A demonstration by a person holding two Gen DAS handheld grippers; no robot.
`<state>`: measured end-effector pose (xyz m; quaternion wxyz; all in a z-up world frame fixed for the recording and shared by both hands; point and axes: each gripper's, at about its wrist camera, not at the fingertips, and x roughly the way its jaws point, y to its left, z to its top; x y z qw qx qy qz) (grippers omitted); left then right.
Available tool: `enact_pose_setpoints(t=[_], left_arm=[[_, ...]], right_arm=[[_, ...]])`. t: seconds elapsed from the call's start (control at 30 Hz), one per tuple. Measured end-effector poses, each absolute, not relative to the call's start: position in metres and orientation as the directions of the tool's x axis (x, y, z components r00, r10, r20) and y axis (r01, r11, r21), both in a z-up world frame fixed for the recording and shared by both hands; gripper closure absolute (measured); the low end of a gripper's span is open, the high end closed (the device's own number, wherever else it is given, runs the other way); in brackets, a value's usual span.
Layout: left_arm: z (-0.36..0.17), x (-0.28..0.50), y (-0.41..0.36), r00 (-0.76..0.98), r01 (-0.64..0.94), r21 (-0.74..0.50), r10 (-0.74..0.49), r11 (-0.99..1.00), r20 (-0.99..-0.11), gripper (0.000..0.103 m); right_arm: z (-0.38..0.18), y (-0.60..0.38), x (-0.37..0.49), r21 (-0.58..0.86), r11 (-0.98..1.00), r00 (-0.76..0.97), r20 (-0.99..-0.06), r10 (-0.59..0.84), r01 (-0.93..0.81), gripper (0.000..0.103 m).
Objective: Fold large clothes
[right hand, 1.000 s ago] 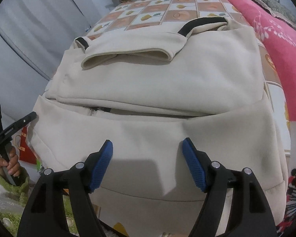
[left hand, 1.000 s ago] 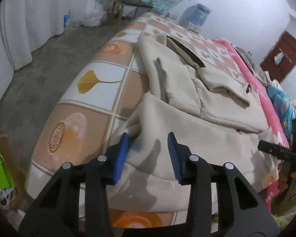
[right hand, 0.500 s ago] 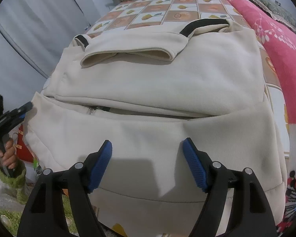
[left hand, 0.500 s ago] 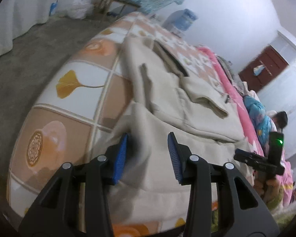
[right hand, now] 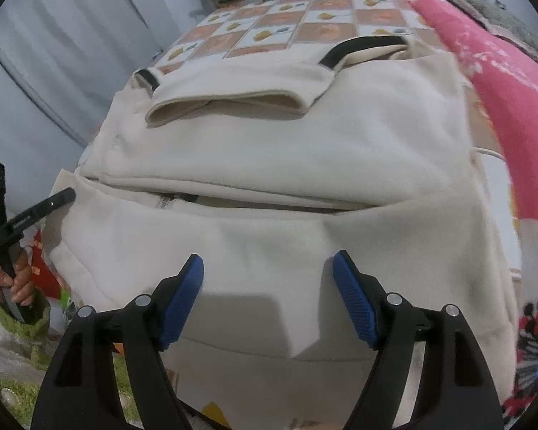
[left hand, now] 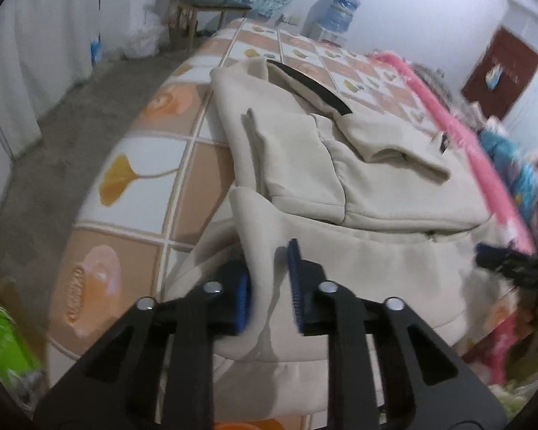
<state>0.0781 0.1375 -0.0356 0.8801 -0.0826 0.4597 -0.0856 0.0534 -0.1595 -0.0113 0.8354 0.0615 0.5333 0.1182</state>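
A large cream hooded jacket [left hand: 358, 193] lies partly folded on a bed, sleeves and hood laid over its body. It fills the right wrist view [right hand: 287, 150] too. My left gripper [left hand: 267, 286] sits at the jacket's near left corner, and a raised fold of cream fabric stands between its blue pads, which are still a little apart. My right gripper [right hand: 269, 294] is open and empty, hovering just above the jacket's lower hem. The left gripper also shows at the left edge of the right wrist view [right hand: 25, 218].
The bed has a tiled orange and white cover [left hand: 136, 175] and a pink blanket [right hand: 513, 86] along its right side. Grey floor [left hand: 64, 129] lies left of the bed, with a wooden chair [left hand: 204, 7] and a water bottle [left hand: 340, 7] at the far end.
My left gripper has moved forward onto the jacket's corner and its jaws have narrowed around a fold of fabric. My right gripper has stayed open and edged slightly closer to the hem.
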Motion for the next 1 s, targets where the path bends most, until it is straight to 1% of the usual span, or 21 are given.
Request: enact_pose_setpoints(t=[0.03,0.07,0.17,0.27,0.33,0.37,0.43,0.57,0.63,0.7,1.0], left_arm=[[-0.034,0.076,0.133,0.567,0.079,-0.183,-0.195,0.98,-0.8,0.093],[-0.032,0.074,0.126,0.577,0.089,-0.128,-0.156,0.988,-0.802,0.094],[-0.026,0.068,0.116,0.593,0.101,-0.024,-0.079,0.995,-0.801,0.095],[-0.025,0.065,0.113,0.6,0.109,0.041,-0.033,0.993,-0.8,0.095],[-0.024,0.064,0.11,0.602,0.107,0.07,-0.009,0.992,-0.798,0.095],[-0.024,0.064,0.109,0.601,0.105,0.086,0.005,0.991,-0.799,0.095],[-0.025,0.064,0.106,0.599,0.099,0.103,0.024,0.99,-0.8,0.095],[-0.027,0.066,0.102,0.593,0.085,0.125,0.051,0.988,-0.804,0.095],[-0.028,0.067,0.102,0.59,0.081,0.128,0.056,0.989,-0.806,0.095],[-0.028,0.066,0.102,0.587,0.078,0.128,0.058,0.989,-0.808,0.095],[-0.032,0.068,0.103,0.573,0.069,0.124,0.062,0.99,-0.817,0.095]], right_arm=[[-0.008,-0.165,0.05,0.229,0.965,0.412,-0.873,0.26,-0.126,0.03],[-0.003,-0.171,0.046,0.23,0.966,0.425,-0.867,0.26,-0.122,0.03],[0.013,-0.193,0.037,0.198,0.976,0.477,-0.852,0.217,-0.091,0.03],[0.026,-0.222,0.033,0.166,0.986,0.532,-0.832,0.156,-0.029,0.031],[0.029,-0.236,0.038,0.149,0.989,0.543,-0.831,0.123,0.005,0.037],[0.029,-0.241,0.042,0.144,0.989,0.544,-0.832,0.113,0.016,0.037],[0.026,-0.248,0.052,0.134,0.991,0.546,-0.832,0.096,0.03,0.042],[0.013,-0.255,0.075,0.116,0.992,0.527,-0.846,0.078,0.04,0.048],[0.004,-0.26,0.079,0.136,0.99,0.508,-0.856,0.096,0.042,0.055],[0.001,-0.26,0.078,0.142,0.989,0.501,-0.86,0.1,0.047,0.058],[0.013,-0.249,0.058,0.069,0.998,0.523,-0.851,0.058,0.003,0.059]])
